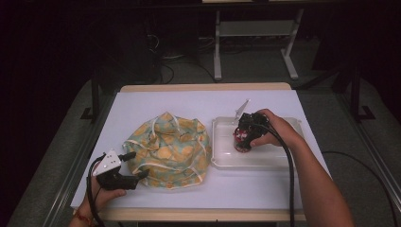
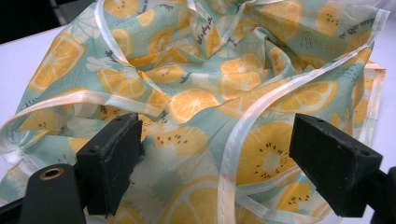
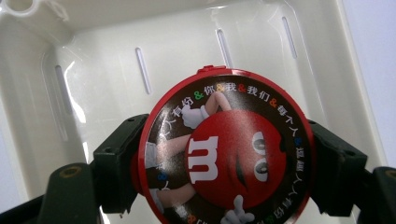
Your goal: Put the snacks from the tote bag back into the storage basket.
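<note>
Here the red tin (image 3: pixel 224 149) sits clamped between the right claw's (image 1: pixel 243 137) jaws, inside the white tray (image 1: pixel 222 156). The left claw (image 2: pixel 219 158) gapes wide over the crumpled cloth (image 1: pixel 168 149) beside it on the counter (image 1: pixel 189 101).

Crumpled cloth (image 1: pixel 168 149) on the tabletop (image 1: pixel 265 184) left of centre, tray (image 1: pixel 224 161) just beside it to the right, my left gripper (image 1: pixel 135 165) at the cloth's near-left edge, my right gripper (image 1: pixel 242 142) inside the tray, candy tin (image 3: pixel 224 149) between its jaws.
</note>
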The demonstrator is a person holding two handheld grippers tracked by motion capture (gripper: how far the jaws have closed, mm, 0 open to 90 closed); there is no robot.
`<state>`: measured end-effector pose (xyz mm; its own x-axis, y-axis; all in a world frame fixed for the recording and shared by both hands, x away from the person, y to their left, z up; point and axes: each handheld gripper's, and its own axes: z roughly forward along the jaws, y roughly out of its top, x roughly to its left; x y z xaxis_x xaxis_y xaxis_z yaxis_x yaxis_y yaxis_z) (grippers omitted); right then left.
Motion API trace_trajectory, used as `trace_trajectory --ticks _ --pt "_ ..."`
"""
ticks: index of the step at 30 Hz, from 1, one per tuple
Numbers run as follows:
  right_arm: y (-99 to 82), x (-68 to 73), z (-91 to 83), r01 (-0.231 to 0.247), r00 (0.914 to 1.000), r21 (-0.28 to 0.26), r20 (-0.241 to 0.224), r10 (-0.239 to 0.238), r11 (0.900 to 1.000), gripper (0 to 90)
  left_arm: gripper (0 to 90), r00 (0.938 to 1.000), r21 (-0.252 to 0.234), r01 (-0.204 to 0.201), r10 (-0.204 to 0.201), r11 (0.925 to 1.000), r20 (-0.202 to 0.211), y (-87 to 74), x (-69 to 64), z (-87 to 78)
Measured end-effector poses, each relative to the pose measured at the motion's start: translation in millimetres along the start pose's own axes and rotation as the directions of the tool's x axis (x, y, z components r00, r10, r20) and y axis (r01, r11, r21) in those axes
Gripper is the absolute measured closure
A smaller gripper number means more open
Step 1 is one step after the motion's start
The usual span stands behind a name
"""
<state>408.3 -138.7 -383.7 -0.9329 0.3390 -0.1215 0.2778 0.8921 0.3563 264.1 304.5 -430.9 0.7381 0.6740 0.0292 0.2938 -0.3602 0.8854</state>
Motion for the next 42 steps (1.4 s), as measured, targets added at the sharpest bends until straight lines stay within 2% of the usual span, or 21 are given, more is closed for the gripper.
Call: trace_trajectory --ticks 8,23,42 --pt "-1.0 -1.2 1.2 -0.002 1.0000 0.016 0.003 0.002 0.9999 23.1 16.8 1.0000 0.000 0.000 0.000 1.0000 0.002 0.2 -0.3 0.3" --pt "-0.4 -2.7 4.0 0.011 0.9997 0.019 -0.021 -0.011 0.9998 22.9 16.8 1.0000 0.004 -0.001 0.001 1.0000 0.006 0.1 -0.7 0.7" --pt "-1.4 -3.6 4.0 -0.031 0.9993 0.003 -0.023 0.031 0.9995 22.4 16.8 1.0000 0.006 -0.005 0.005 1.0000 0.006 0.1 -1.0 0.7"
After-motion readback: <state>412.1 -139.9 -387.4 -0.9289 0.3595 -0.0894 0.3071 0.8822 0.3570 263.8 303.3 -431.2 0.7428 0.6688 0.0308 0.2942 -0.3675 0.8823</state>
